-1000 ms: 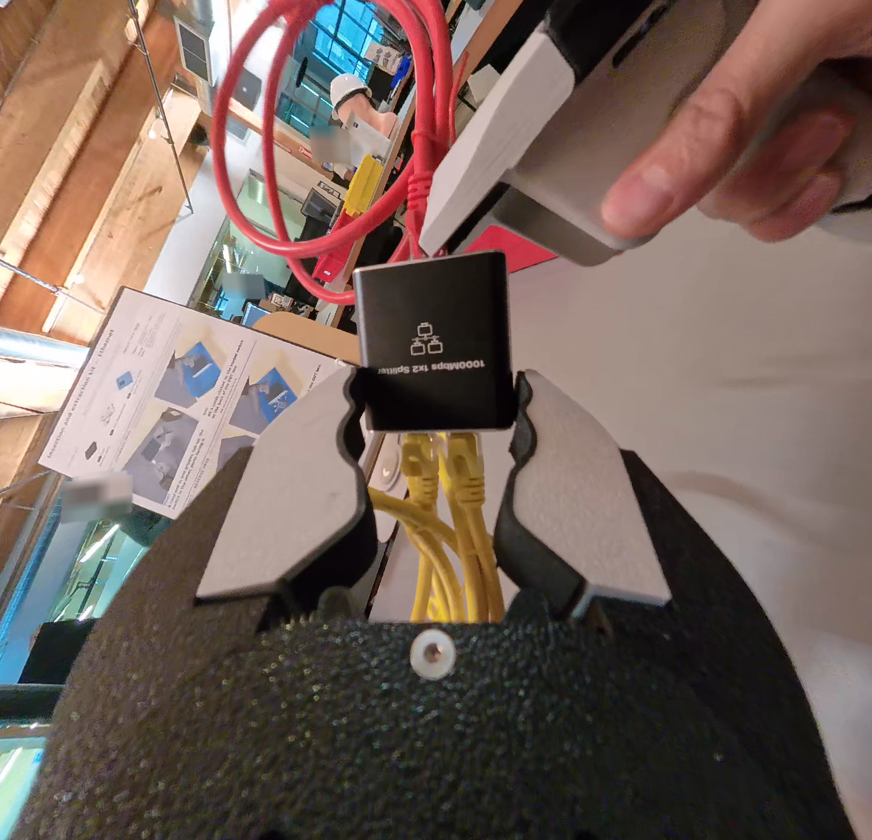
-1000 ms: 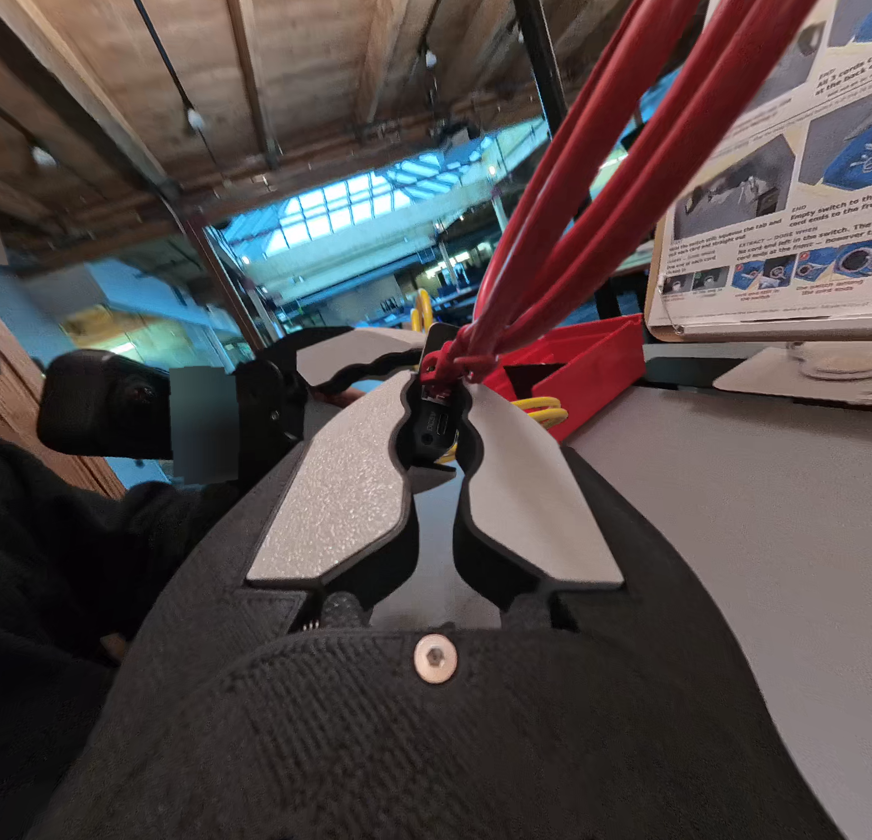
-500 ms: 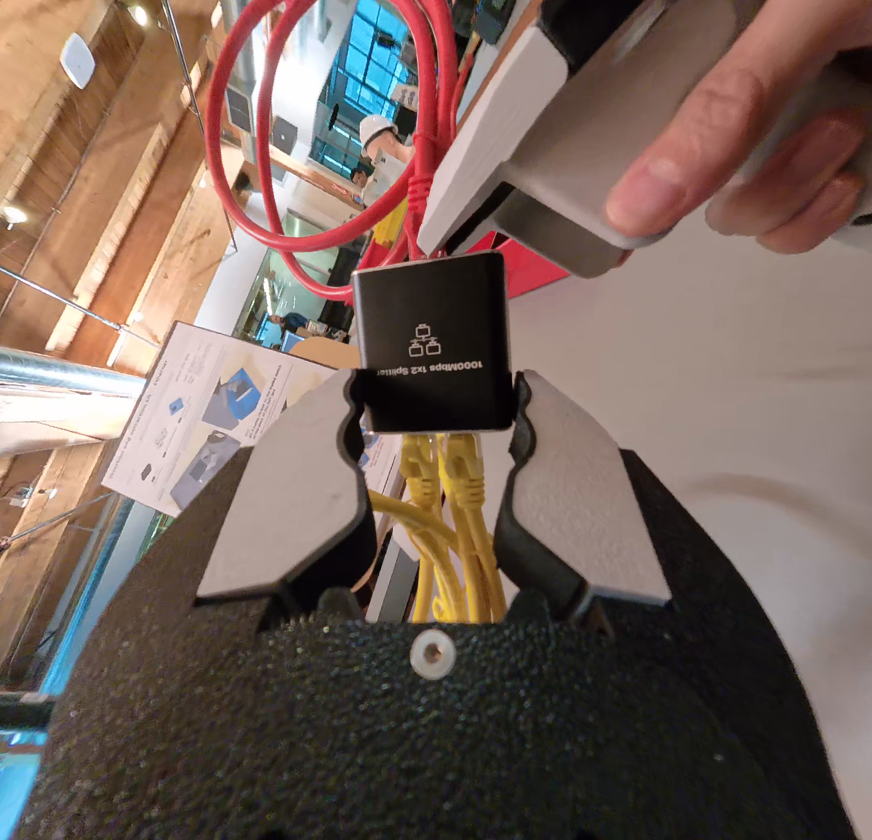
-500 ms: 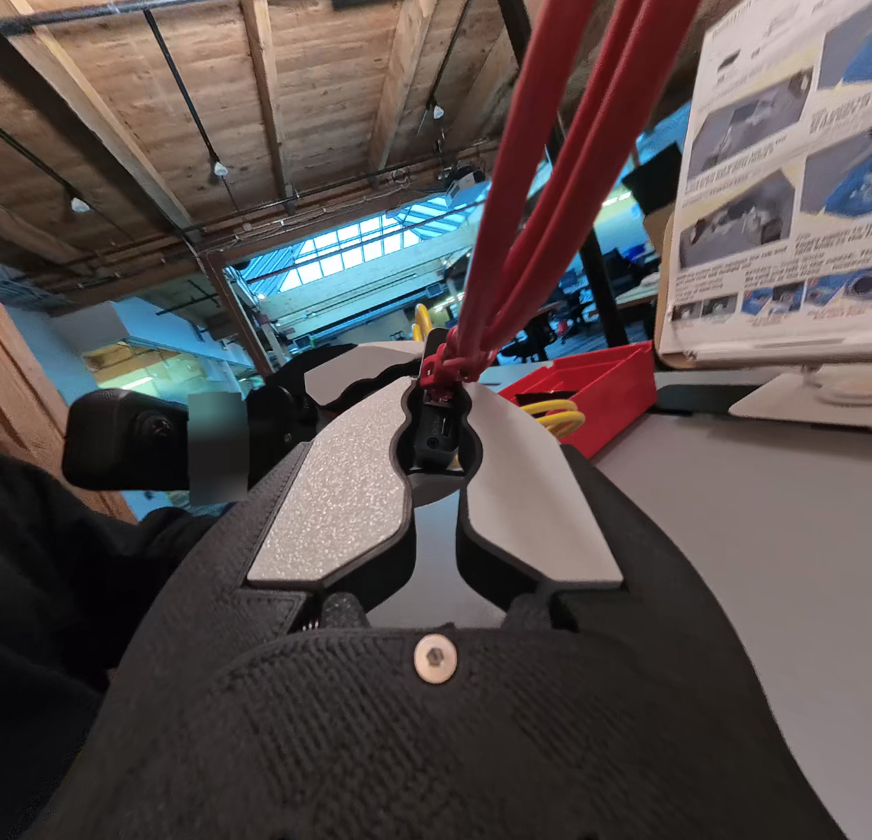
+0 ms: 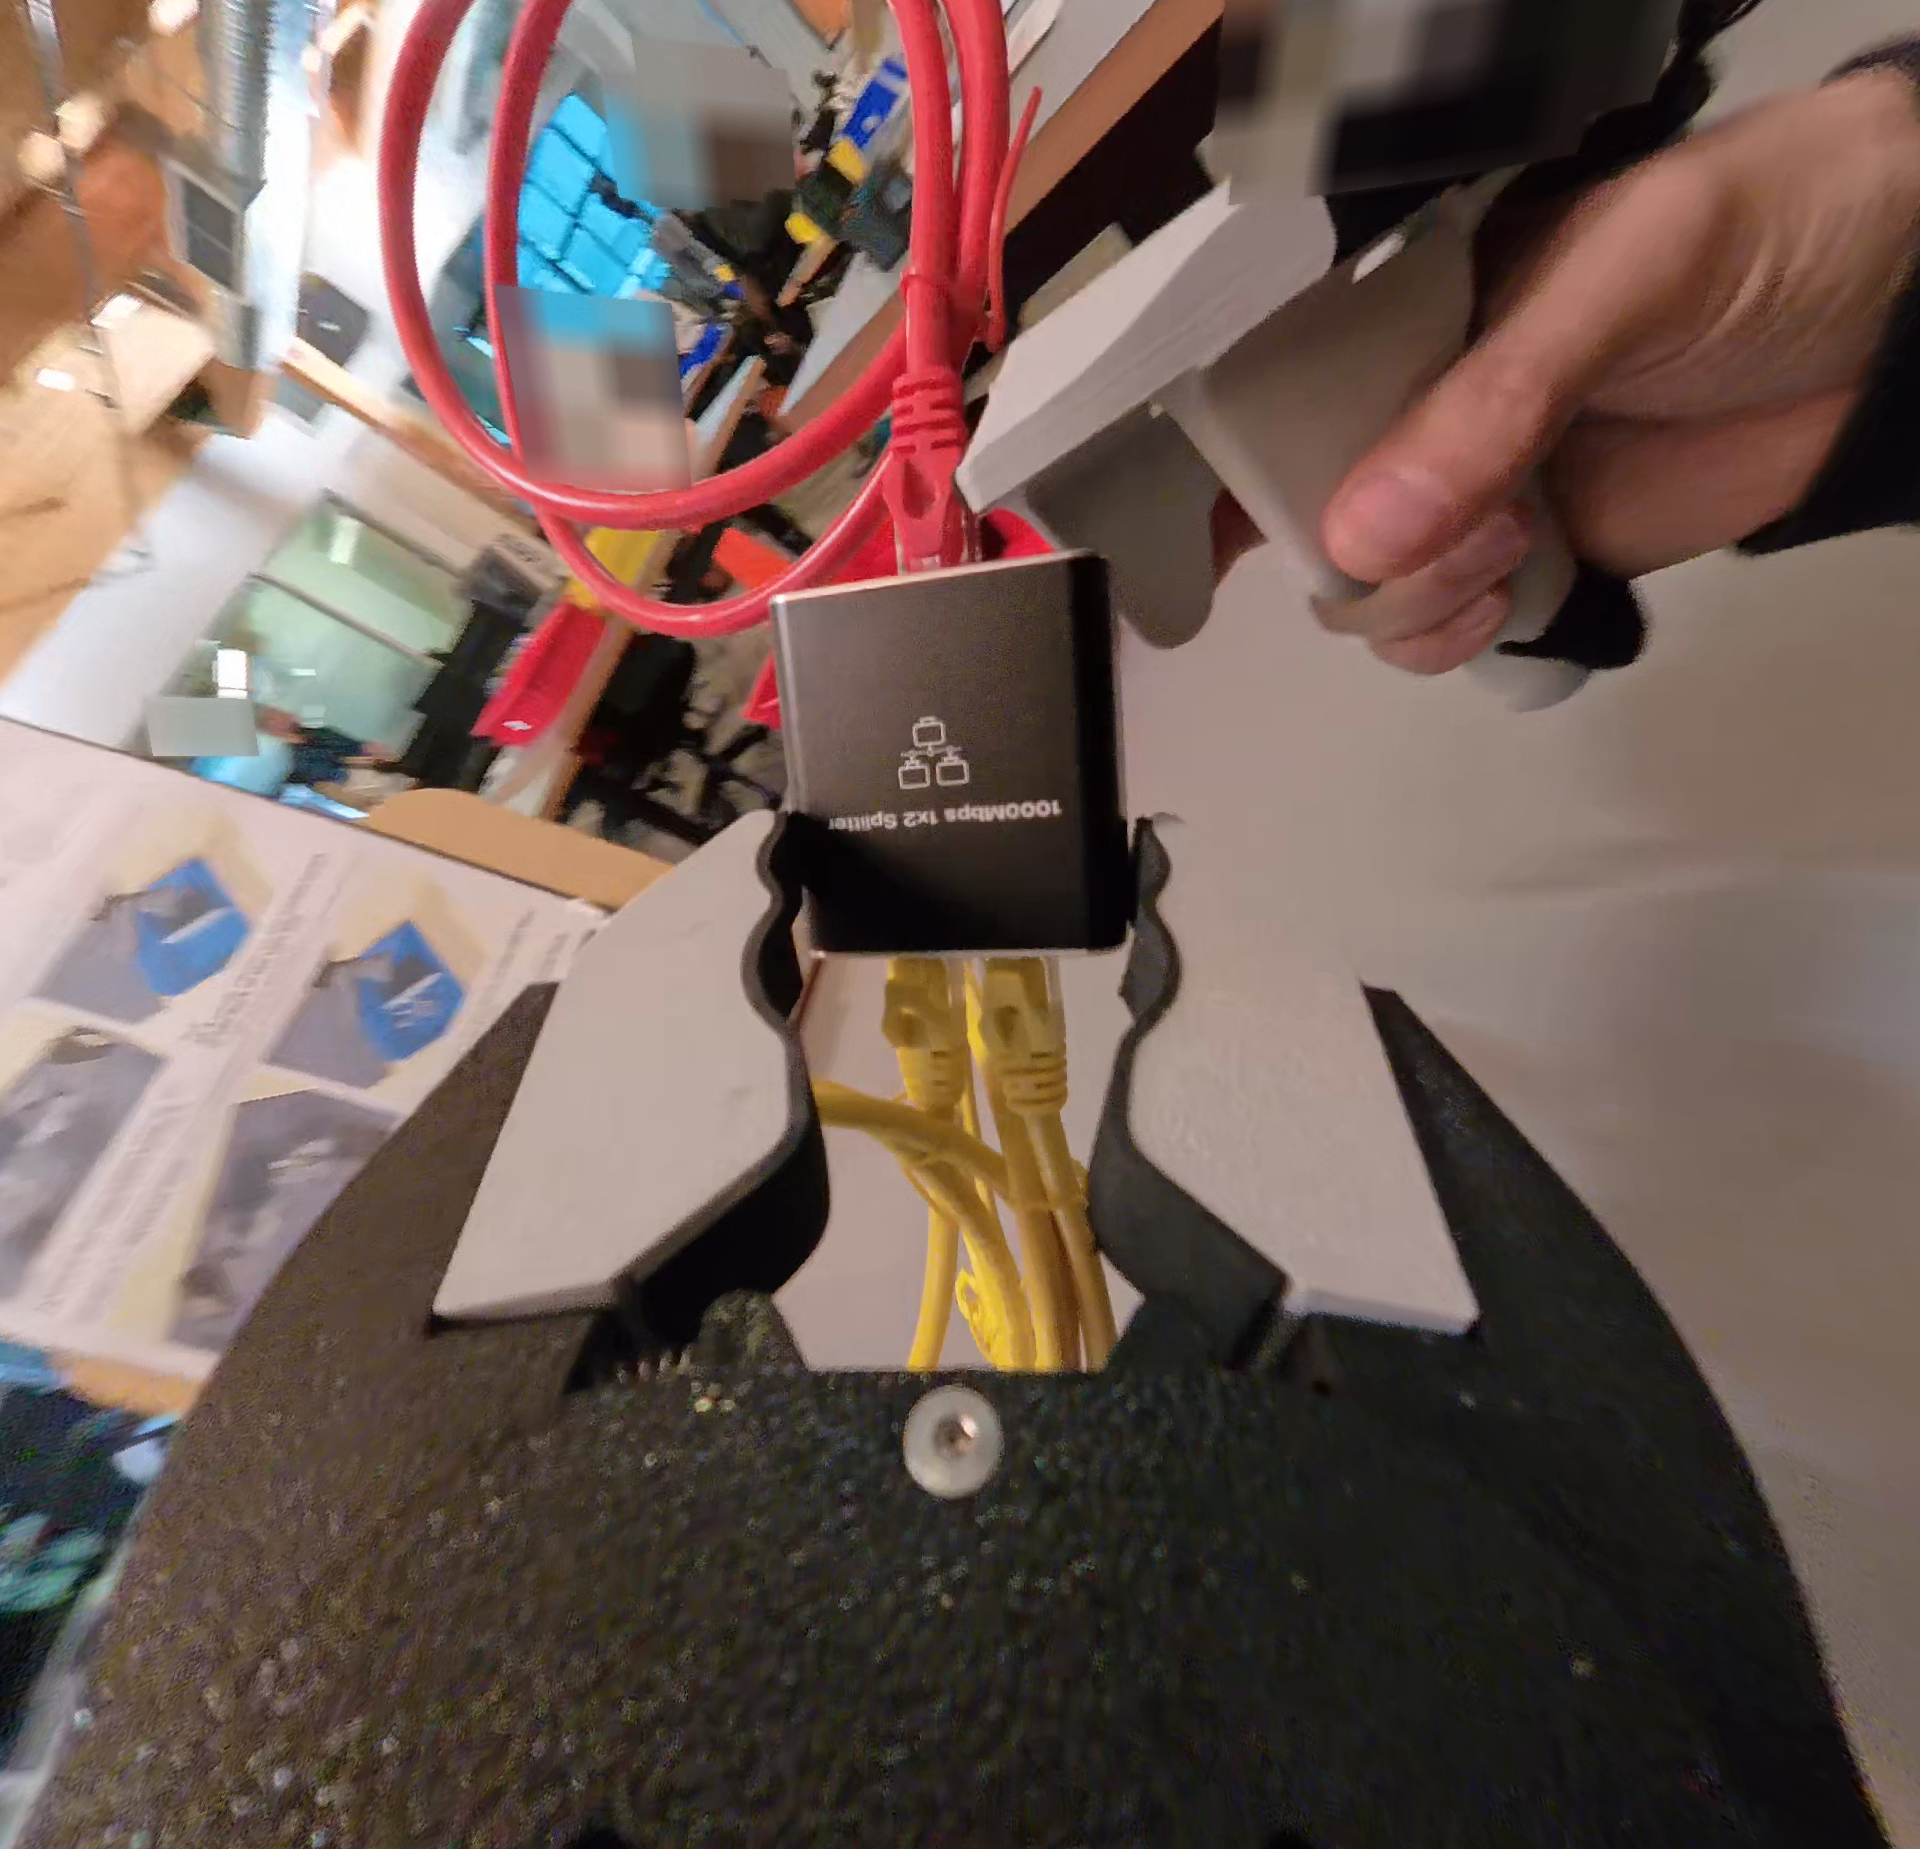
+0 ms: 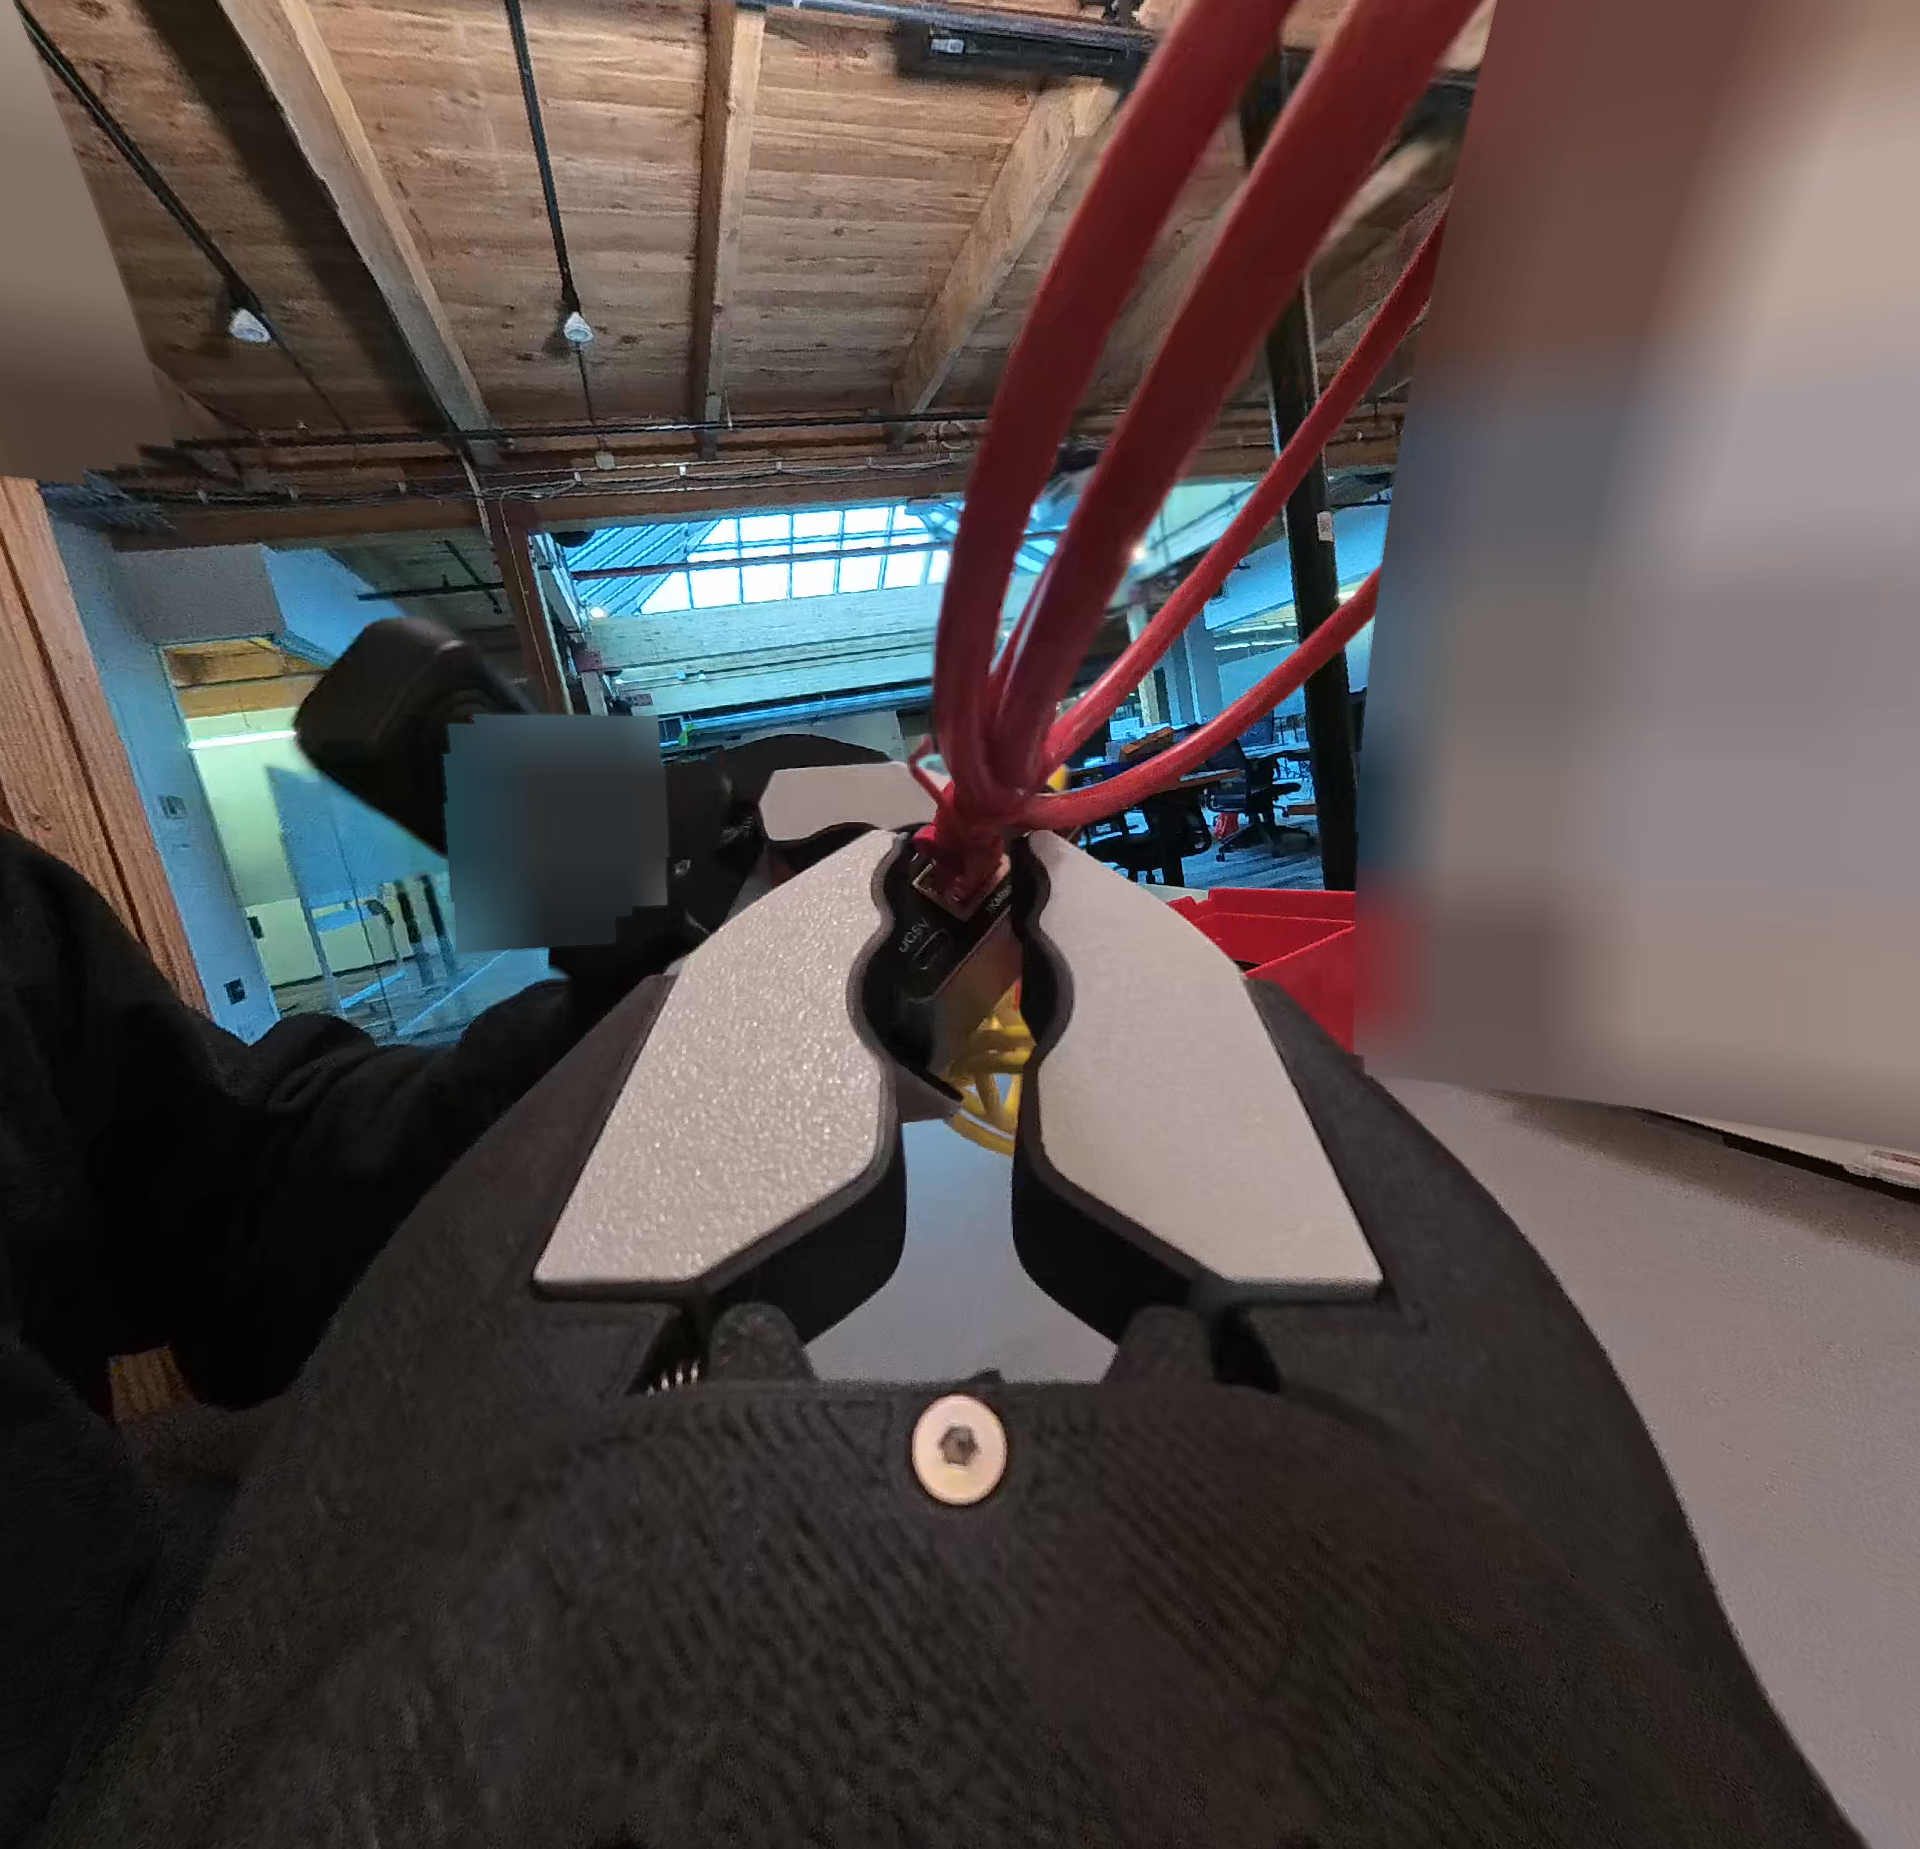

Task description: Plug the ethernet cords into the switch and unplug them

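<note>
My left gripper (image 5: 956, 843) is shut on the sides of the black switch (image 5: 945, 760) and holds it in the air. Two yellow cords (image 5: 1023, 1051) are plugged into its near end. A looped red cord (image 5: 925, 417) is plugged into its far end. My right gripper (image 6: 961, 854) is closed around the red cord's plug (image 6: 956, 864) at the switch's end (image 6: 925, 958). In the left wrist view it (image 5: 977, 469) comes in from the upper right, held by a hand (image 5: 1662, 345). The red loops (image 6: 1091, 345) rise above it.
A grey table (image 5: 1558, 968) lies below and to the right. A printed instruction sheet (image 5: 208, 1020) stands at the left. A red bin (image 6: 1288, 926) sits on the table behind the grippers. The left gripper's finger (image 6: 831, 791) shows beyond the switch. Left tips to right tips: about 5 centimetres.
Both views have swung and tilted. In the left wrist view the right gripper's tips sit slightly farther from the switch's end, so more of the red plug shows. Both grips are unchanged.
</note>
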The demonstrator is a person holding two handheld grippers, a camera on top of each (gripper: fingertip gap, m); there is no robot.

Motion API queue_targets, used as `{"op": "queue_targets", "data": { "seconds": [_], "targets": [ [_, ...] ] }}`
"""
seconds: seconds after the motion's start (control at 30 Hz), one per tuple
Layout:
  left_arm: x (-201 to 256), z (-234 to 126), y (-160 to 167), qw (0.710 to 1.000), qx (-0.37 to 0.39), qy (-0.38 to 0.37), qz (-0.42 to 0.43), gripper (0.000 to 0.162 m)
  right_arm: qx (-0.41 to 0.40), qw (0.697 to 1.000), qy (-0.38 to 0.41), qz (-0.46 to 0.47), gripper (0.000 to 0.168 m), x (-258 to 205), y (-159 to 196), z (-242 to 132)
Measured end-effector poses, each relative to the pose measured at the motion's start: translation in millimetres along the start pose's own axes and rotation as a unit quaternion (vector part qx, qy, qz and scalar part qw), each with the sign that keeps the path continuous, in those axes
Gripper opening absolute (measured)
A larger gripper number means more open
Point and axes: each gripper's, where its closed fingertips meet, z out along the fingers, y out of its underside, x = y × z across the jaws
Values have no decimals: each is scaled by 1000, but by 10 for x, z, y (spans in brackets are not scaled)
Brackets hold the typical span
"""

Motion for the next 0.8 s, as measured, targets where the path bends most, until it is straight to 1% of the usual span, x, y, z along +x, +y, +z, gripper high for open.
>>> {"op": "queue_targets", "data": {
  "seconds": [0.1,0.2,0.27,0.33,0.4,0.57,0.63,0.7,0.77,0.8],
  "targets": [
    [83,-37,-23,995,21,72,-69,60,-5,1000,-16,-15,16,-32,11,-16],
    [159,-101,-50,979,38,150,-134,60,-20,998,-46,-38,18,-117,38,-27],
    [196,-141,-56,968,45,189,-159,60,-28,997,-54,-42,18,-147,59,-16],
    [213,-167,-62,960,50,212,-176,60,-31,998,-49,-39,17,-145,78,8],
    [206,-177,-64,955,54,222,-190,60,-27,999,-43,-17,22,-134,96,40],
    [238,-206,-36,939,57,253,-225,60,-18,999,-36,14,20,-119,116,82],
    [248,-222,1,931,54,268,-243,61,-43,998,-38,25,22,-129,159,76],
    [254,-243,68,921,41,284,-264,61,-87,994,-51,43,26,-155,218,14],
    [273,-272,151,909,18,302,-286,61,-119,990,-62,32,21,-206,222,-89],
    [287,-286,195,903,4,311,-297,61,-138,989,-56,11,21,-222,224,-134]
  ]
}}
